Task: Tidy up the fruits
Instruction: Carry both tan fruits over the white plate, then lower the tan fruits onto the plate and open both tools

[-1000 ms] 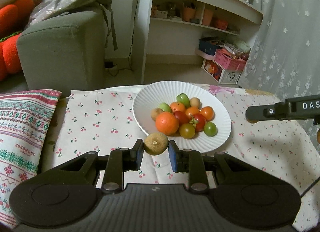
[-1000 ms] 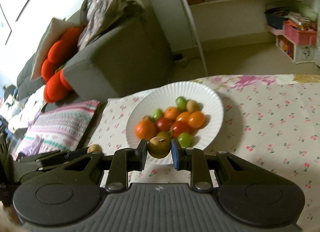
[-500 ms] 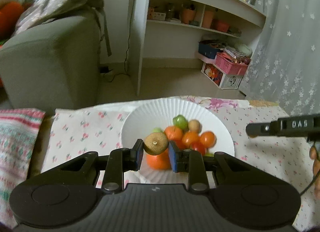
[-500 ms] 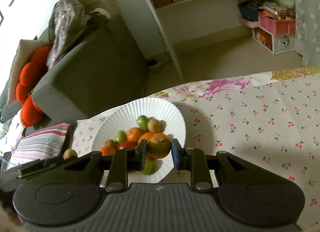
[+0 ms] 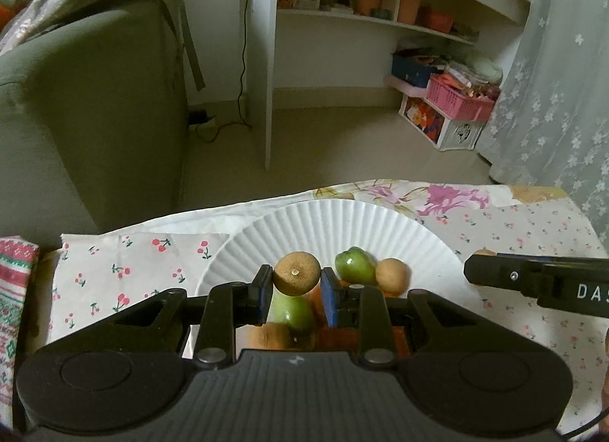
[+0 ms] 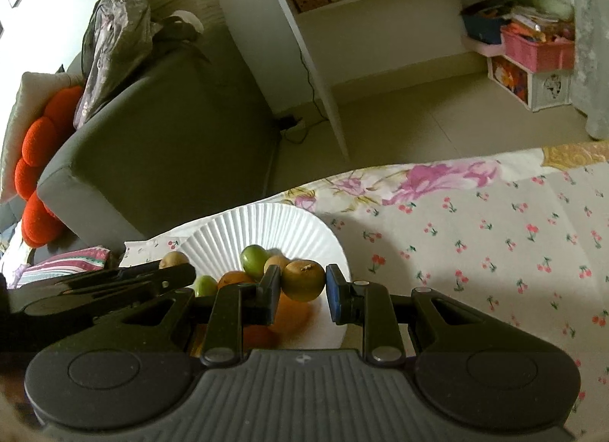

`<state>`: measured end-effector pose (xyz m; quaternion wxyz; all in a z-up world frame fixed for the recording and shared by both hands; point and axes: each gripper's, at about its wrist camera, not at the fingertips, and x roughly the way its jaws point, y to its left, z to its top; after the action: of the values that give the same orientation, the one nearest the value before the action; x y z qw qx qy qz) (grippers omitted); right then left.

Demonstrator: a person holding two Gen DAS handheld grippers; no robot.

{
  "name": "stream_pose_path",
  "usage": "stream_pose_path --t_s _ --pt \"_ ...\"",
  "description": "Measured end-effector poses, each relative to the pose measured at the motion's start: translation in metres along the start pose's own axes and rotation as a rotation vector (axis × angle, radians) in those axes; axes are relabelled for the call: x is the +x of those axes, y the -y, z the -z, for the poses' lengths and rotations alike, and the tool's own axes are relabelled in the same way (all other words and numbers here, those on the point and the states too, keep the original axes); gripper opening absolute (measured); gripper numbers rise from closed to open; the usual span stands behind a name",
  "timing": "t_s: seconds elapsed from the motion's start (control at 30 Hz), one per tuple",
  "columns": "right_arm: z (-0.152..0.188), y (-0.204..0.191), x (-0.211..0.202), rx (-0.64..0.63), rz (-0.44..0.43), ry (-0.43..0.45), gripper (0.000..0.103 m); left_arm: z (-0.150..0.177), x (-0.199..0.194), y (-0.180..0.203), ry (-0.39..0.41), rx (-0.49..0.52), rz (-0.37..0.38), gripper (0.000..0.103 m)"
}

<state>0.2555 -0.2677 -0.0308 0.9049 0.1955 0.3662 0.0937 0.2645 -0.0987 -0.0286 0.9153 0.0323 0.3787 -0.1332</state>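
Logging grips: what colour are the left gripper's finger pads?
Blue pads, clearest in the left wrist view.

A grey sofa (image 5: 87,110) stands far left, a silvery bag (image 6: 114,42) slumped on its arm beside orange cushions (image 6: 36,160). White shelving (image 5: 380,11) lines the far wall above a beige floor (image 5: 331,141). A pink basket (image 5: 460,97) sits far right, near a flowered curtain (image 5: 559,91).

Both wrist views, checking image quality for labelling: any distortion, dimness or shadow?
Left wrist view: fisheye bends the shelf; dim light; brown fruit sharp. Right wrist view: same curvature; soft shadow on the tablecloth beside the plate.
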Motion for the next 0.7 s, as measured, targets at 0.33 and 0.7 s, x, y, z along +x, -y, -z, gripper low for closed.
stream_pose_path --t_s 0.33,0.7 --pt "-0.002 0.002 0.020 -0.010 0.009 -0.036 0.023 -0.004 0.023 0.002 -0.033 -0.006 -0.019 0.015" --pt "0.001 -0.007 0.030 -0.046 0.016 -0.055 0.023 -0.004 0.029 0.001 -0.039 -0.005 -0.016 0.015"
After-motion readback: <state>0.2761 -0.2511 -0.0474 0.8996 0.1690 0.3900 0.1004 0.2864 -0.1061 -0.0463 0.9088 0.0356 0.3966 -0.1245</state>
